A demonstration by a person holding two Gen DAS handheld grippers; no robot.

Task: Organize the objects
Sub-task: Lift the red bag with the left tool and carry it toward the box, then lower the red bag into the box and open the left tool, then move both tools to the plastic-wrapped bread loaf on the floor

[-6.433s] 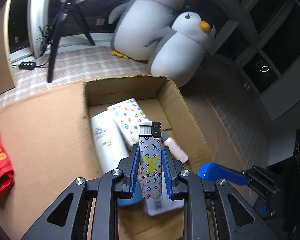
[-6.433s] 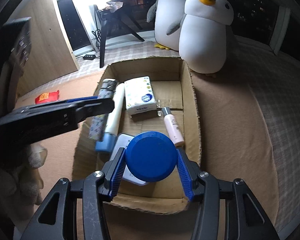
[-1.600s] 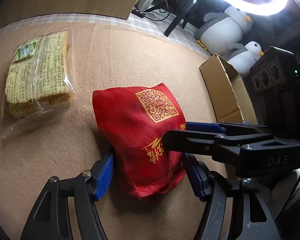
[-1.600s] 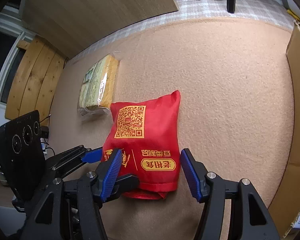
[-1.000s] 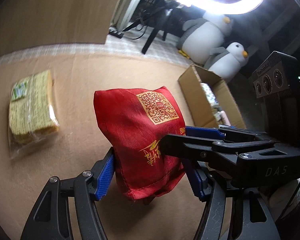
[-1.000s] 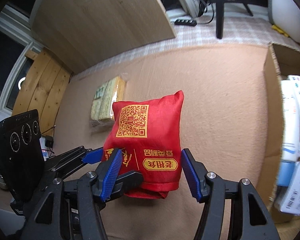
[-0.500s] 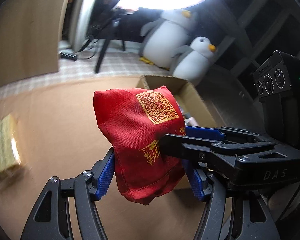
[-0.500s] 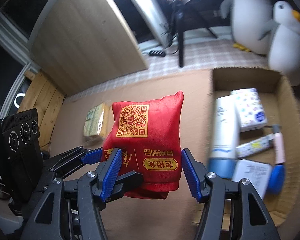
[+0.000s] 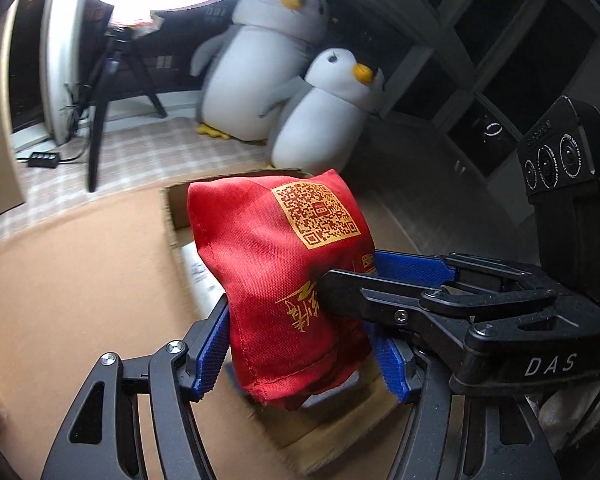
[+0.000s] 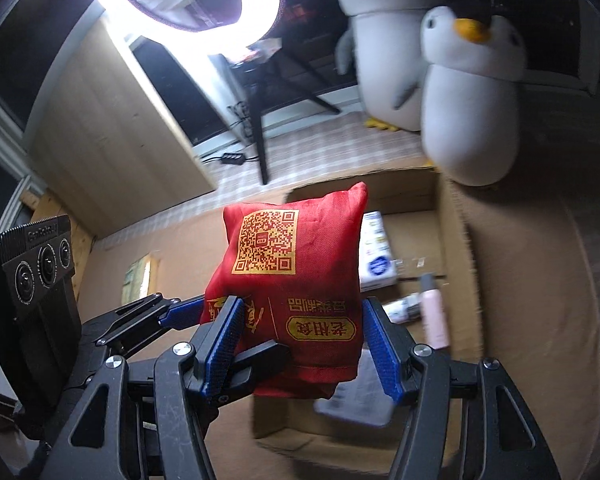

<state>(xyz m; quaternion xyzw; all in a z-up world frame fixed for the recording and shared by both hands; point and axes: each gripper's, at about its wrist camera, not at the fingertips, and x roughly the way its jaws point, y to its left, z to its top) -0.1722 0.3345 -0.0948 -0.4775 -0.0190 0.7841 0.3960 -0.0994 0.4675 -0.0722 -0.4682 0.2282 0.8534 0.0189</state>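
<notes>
Surface: tan carpet-like mat (image 9: 80,288) over a checked floor. Room dim, lit by a ring light (image 10: 180,4) on a tripod up and left of the tools. Two plush penguins (image 9: 300,92) sit beyond the far end of the cardboard box (image 10: 456,248). A wooden panel (image 10: 112,128) leans at the far left.

Grip: left gripper (image 9: 300,344) and right gripper (image 10: 300,344) are both clamped on the lower end of the red bag (image 9: 276,264), crossing each other, blue pads pressed into the cloth on four sides. The bag stands upright between the fingers, off the mat, QR patch facing the cameras.

Change: one second ago the bag hung over bare mat with the box off to the right. Now it is in front of and above the box opening. The wrapped packet (image 10: 140,276), formerly close on the left, is small and far left behind the left gripper.

Clearance: box holds a tissue pack (image 10: 374,252) and a pink tube (image 10: 434,312) on the right side. The box's near edge lies just under the bag. Bare mat on both sides of the box.
</notes>
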